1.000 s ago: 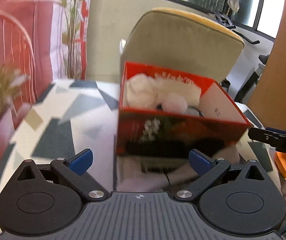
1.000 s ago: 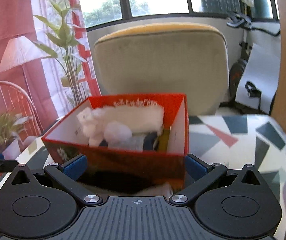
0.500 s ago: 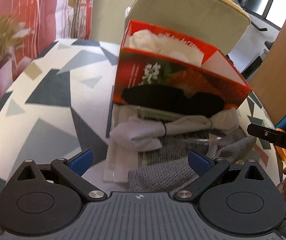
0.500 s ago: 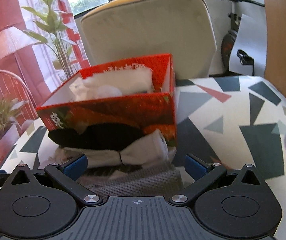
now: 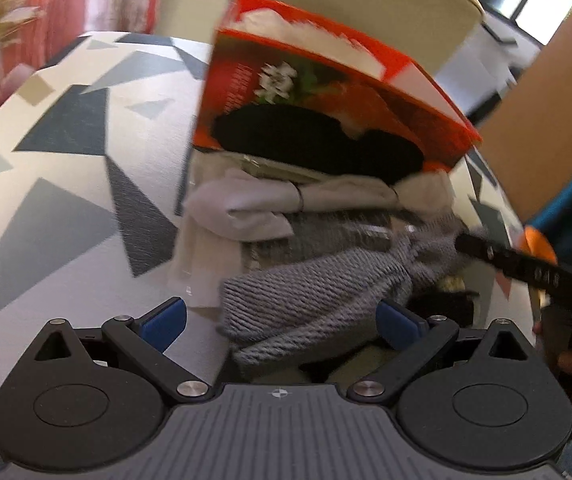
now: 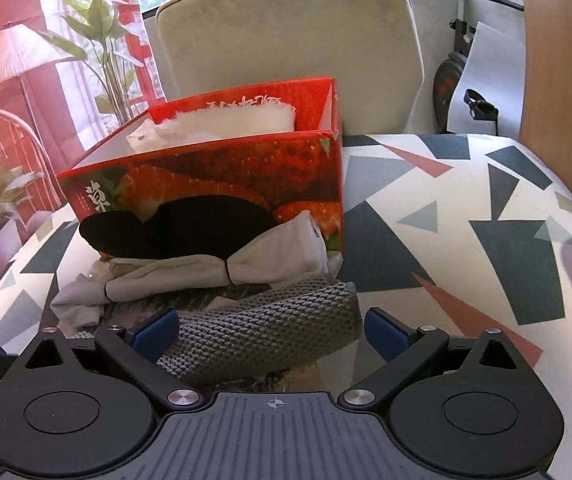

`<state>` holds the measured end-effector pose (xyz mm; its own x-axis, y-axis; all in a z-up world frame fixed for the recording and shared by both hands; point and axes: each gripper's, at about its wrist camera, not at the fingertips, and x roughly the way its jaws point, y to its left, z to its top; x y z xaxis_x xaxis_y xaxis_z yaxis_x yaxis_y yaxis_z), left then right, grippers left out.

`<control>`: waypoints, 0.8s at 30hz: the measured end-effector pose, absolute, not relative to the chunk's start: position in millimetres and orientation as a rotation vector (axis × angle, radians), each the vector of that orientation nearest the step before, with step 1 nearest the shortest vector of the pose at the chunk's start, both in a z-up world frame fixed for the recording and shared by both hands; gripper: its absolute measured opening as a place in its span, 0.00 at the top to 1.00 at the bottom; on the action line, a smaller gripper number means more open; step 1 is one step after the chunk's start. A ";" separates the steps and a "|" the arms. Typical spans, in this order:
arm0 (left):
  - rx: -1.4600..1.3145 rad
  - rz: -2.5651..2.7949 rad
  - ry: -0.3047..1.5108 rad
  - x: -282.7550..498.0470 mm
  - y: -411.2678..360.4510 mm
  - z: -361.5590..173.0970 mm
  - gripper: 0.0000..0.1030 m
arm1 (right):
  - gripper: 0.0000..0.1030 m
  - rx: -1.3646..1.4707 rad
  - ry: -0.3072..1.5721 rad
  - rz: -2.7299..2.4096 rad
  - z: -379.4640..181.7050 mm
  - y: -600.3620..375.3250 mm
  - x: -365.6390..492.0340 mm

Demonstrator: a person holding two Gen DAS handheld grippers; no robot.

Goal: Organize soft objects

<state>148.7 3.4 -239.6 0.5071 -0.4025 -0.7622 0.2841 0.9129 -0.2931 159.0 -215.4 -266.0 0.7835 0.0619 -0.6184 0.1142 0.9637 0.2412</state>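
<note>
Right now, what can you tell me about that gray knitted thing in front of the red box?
The gray knitted cloth looks like thick, ribbed wool, folded or bunched into a soft lump. It lies on the patterned table, nearest the cameras, in front of the white tied cloth and the red box. The white cloth seems to rest against its far edge. It sits between the open right gripper; in the left wrist view it also lies between the open left gripper. Neither visibly pinches it.

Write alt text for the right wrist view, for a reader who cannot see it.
The open right gripper hangs low over a grey knitted cloth lying on a table with a geometric-patterned top. Just behind the cloth lie a white bundle tied with black bands and a black fabric piece, against a red strawberry-printed cardboard box holding white fluffy items.
</note>
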 end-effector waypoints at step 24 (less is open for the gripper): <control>-0.135 -0.393 0.957 160.4 7.2 -250.2 0.54 | 0.13 0.265 0.686 -0.004 -277.5 -218.1 169.9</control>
